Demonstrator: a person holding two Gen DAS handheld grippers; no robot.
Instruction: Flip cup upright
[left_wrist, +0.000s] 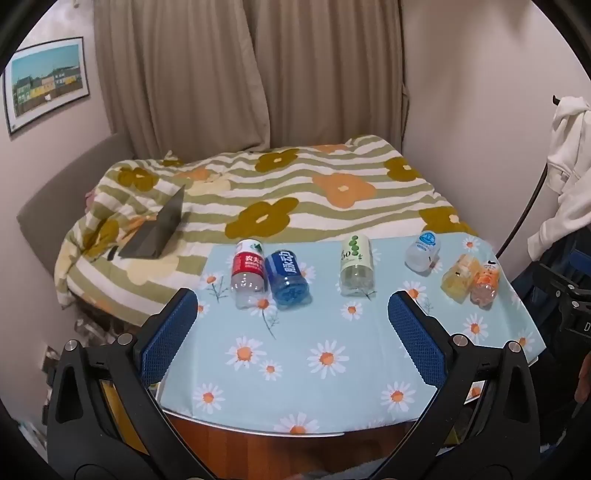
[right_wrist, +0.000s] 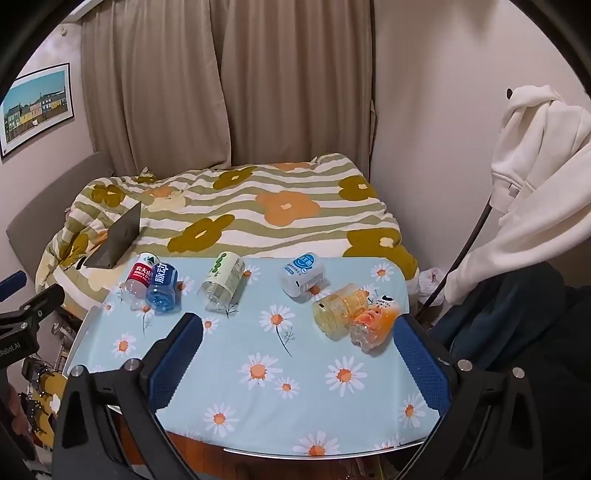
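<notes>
Several cut-bottle cups lie on their sides on a table with a light blue daisy cloth (left_wrist: 325, 332) (right_wrist: 295, 387). From left: a red-labelled cup (left_wrist: 248, 271) (right_wrist: 139, 280), a blue cup (left_wrist: 288, 278) (right_wrist: 162, 288), a green-and-cream cup (left_wrist: 355, 266) (right_wrist: 223, 280), a white-and-blue cup (left_wrist: 423, 251) (right_wrist: 303, 273), a yellow cup (left_wrist: 460, 277) (right_wrist: 340, 306) and an orange cup (left_wrist: 485, 284) (right_wrist: 373, 325). My left gripper (left_wrist: 291, 310) is open and empty above the table's near half. My right gripper (right_wrist: 299, 336) is open and empty, its right finger close to the orange cup.
A bed with a striped flower blanket (left_wrist: 295, 192) lies behind the table, with an open laptop (left_wrist: 159, 229) on it. Curtains (left_wrist: 251, 74) hang behind. A white hoodie (right_wrist: 535, 177) hangs at the right. The table's near edge (left_wrist: 295, 432) is close below.
</notes>
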